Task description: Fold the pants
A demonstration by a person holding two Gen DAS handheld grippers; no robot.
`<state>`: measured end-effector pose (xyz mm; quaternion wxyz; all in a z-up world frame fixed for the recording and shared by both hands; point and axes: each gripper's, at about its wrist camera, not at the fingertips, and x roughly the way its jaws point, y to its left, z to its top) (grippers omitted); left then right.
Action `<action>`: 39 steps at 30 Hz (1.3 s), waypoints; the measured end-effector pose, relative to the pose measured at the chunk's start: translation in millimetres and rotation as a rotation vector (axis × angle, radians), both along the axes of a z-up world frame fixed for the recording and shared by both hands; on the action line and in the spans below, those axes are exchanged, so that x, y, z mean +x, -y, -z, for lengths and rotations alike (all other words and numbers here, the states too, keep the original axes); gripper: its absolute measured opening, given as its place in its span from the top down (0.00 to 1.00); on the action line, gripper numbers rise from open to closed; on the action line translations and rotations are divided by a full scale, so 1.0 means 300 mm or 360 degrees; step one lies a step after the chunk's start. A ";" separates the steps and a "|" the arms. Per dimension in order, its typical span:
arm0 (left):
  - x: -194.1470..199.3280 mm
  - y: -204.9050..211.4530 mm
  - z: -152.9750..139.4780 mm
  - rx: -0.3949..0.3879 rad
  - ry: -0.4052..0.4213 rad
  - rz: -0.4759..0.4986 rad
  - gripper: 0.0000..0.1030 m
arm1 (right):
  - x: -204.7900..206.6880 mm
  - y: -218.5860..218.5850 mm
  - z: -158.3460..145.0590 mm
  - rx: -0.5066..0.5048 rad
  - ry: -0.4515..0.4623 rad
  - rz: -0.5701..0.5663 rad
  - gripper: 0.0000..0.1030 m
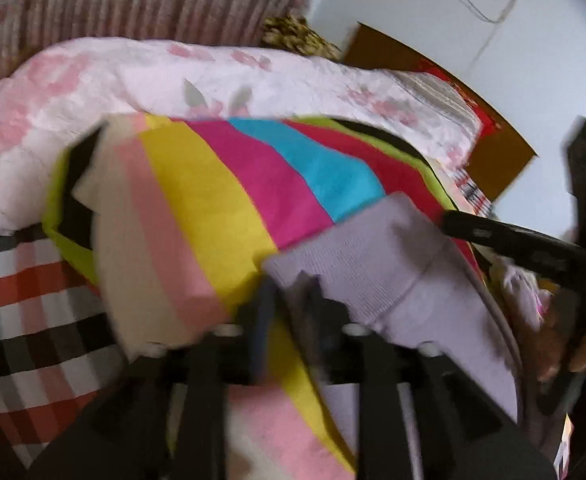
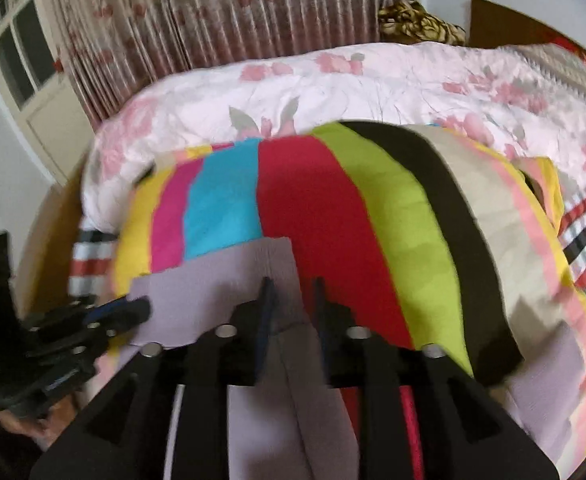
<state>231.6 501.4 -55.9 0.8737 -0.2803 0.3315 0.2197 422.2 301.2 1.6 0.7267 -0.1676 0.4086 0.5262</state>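
Note:
The pants [image 1: 377, 276] are pale lilac knit and lie over a blanket with bright stripes [image 1: 221, 196]. My left gripper [image 1: 289, 284] is shut on an edge of the lilac fabric. My right gripper [image 2: 293, 284] is shut on a fold of the same pants [image 2: 213, 280], which drape down between and under its fingers. The right gripper [image 1: 513, 240] shows at the right of the left wrist view, and the left gripper [image 2: 105, 312] at the lower left of the right wrist view, both at the pants' edge.
A pink floral quilt [image 2: 333, 88] is bunched behind the striped blanket [image 2: 333, 208]. A red, black and white checked sheet [image 1: 33, 312] covers the bed. A wooden headboard [image 1: 453, 116], a pleated floral curtain [image 2: 213, 12] and a door [image 2: 25, 72] stand behind.

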 end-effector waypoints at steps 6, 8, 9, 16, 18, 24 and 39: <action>-0.123 0.089 -0.150 0.0001 0.0229 0.0103 0.17 | 0.111 0.469 -0.208 0.0271 -0.0021 0.0365 0.25; -0.113 0.152 -0.147 -0.0111 0.0280 0.0287 0.16 | 0.176 0.620 -0.165 0.0235 -0.0135 0.0558 0.33; -0.093 0.195 -0.134 -0.0171 0.0273 0.0412 0.16 | 0.206 0.689 -0.125 0.0219 -0.0225 0.0650 0.36; 0.021 0.330 -0.019 -0.0205 0.0074 0.0643 0.16 | 0.238 0.801 0.146 0.0180 -0.0749 0.0820 0.41; 0.026 0.325 -0.004 -0.0198 0.0058 0.0629 0.16 | 0.242 0.772 0.180 0.0190 -0.0802 0.0826 0.55; -0.054 0.267 -0.063 -0.0223 0.0144 0.0498 0.16 | 0.090 0.612 -0.013 0.0304 -0.0404 0.0602 0.90; -0.178 0.107 -0.017 -0.0579 0.0304 0.0233 0.17 | -0.107 0.246 -0.087 0.0268 -0.0210 0.0055 0.35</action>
